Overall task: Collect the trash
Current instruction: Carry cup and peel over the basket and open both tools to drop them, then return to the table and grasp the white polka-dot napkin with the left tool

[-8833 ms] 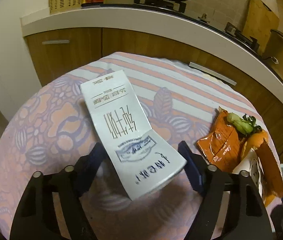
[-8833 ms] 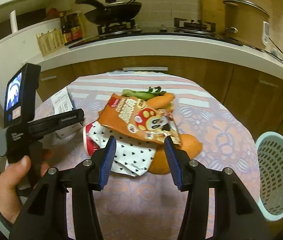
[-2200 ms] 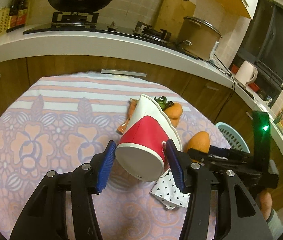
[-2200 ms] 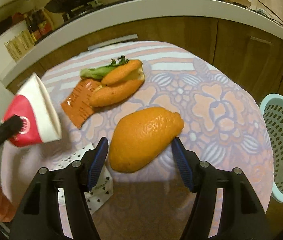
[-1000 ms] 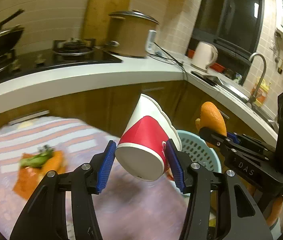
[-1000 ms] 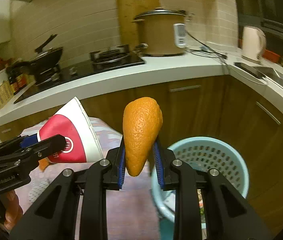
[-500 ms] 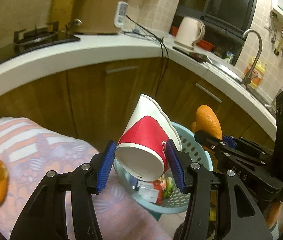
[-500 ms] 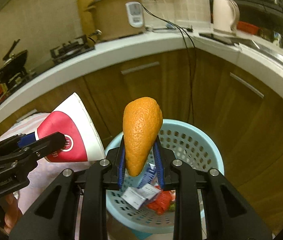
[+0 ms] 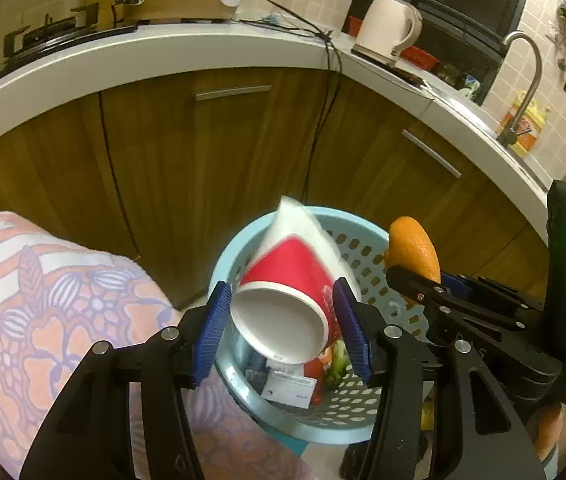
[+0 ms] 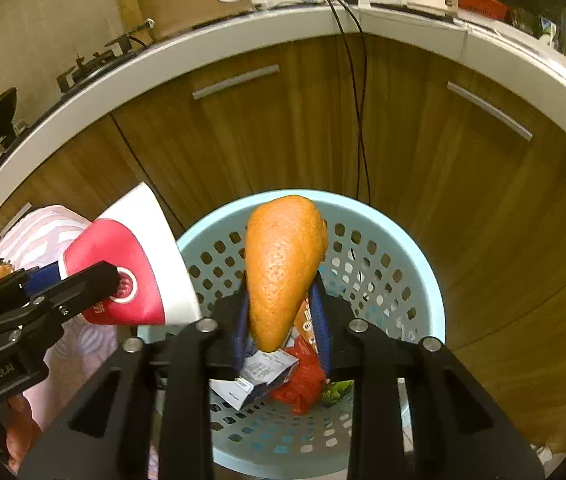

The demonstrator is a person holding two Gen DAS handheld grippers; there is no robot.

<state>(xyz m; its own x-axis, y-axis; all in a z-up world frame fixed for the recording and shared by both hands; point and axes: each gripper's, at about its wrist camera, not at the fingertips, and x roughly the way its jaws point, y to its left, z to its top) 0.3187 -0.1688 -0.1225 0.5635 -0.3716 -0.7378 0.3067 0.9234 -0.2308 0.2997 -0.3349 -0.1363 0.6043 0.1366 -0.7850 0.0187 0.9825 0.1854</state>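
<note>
Both grippers hang over the pale blue basket [image 10: 423,280] beside the cloth-covered worktop [image 9: 63,300]. The left gripper [image 9: 283,326] is spreading its fingers, with the red and white paper cup [image 9: 291,300] loose and blurred between them. The right gripper [image 10: 281,330] is also spreading its fingers around the orange peel [image 10: 283,264], above the wrappers in the basket.

Wide open above the basket [image 10: 423,280], wooden cabinets [image 10: 243,148] close behind, table edge [image 9: 83,300] crowding in beside the rim.
</note>
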